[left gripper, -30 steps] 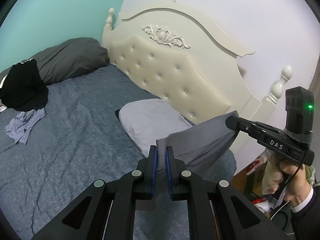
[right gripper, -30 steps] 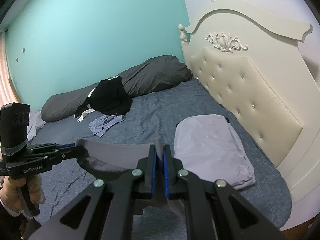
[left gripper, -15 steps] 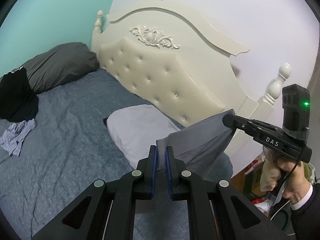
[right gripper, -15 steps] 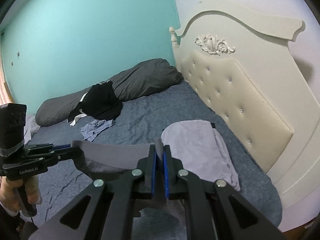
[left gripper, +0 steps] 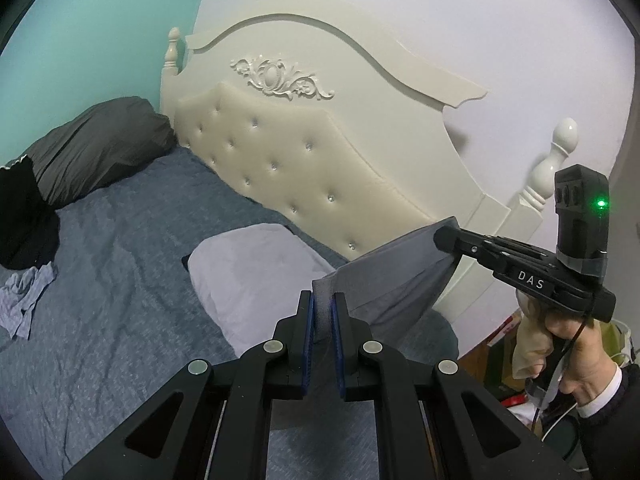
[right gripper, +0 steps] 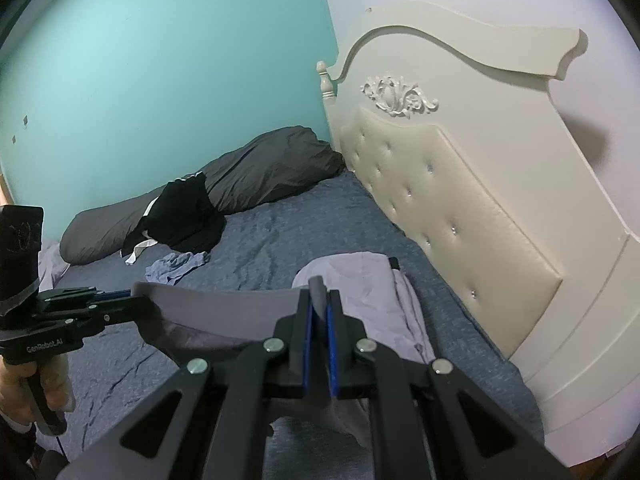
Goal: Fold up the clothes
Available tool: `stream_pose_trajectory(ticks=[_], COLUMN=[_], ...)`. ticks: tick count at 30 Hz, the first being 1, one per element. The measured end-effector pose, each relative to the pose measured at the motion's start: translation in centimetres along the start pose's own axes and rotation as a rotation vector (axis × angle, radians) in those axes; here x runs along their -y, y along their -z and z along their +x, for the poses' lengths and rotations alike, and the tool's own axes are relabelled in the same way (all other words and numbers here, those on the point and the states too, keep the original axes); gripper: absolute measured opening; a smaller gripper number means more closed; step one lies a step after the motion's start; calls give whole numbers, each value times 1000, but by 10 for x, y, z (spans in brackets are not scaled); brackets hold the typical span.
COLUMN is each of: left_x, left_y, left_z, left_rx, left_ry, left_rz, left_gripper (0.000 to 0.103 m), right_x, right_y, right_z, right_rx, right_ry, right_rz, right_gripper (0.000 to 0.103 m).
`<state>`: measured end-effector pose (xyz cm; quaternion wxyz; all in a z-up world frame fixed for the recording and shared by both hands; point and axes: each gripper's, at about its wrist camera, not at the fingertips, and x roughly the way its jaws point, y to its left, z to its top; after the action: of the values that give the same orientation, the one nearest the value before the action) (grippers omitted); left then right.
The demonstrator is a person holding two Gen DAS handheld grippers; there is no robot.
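Note:
A grey garment (left gripper: 396, 268) hangs stretched in the air between my two grippers, above the blue bed sheet (left gripper: 120, 280). My left gripper (left gripper: 323, 300) is shut on one corner of it. My right gripper (right gripper: 319, 300) is shut on the other corner. In the left wrist view the right gripper (left gripper: 442, 236) holds its corner at the right, a person's hand below it. In the right wrist view the left gripper (right gripper: 138, 300) pinches the garment (right gripper: 224, 308) at the left. A folded lilac cloth (right gripper: 360, 292) lies on the bed just beyond the garment.
A cream tufted headboard (left gripper: 304, 160) runs along the right of the bed. A dark grey pillow (right gripper: 248, 180), a black garment (right gripper: 184, 220) and a crumpled pale blue cloth (right gripper: 176, 266) lie at the far side. Clutter sits on the floor (left gripper: 516, 340) by the bed corner.
Both grippers have moved together toward the headboard end of the bed, carrying the stretched grey garment a little higher. Their grip is unchanged.

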<state>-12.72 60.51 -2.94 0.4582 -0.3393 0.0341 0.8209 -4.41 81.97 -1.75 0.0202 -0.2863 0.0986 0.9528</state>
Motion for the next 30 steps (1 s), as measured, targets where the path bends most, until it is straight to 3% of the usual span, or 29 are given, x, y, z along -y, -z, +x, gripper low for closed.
stream_pose_trajectory(ticks=[14, 30], left_x=[5, -43], left_y=[-15, -26], left_z=[27, 87], left_rx=[-15, -50], left_ry=[1, -33], left_rz=[-4, -57], left_gripper=[9, 9], right_x=[26, 46], right_y=[-15, -30], right_z=[3, 79], right_rx=[2, -68], right_ry=[8, 22], right_rz=[-6, -13], right_gripper=[6, 6])
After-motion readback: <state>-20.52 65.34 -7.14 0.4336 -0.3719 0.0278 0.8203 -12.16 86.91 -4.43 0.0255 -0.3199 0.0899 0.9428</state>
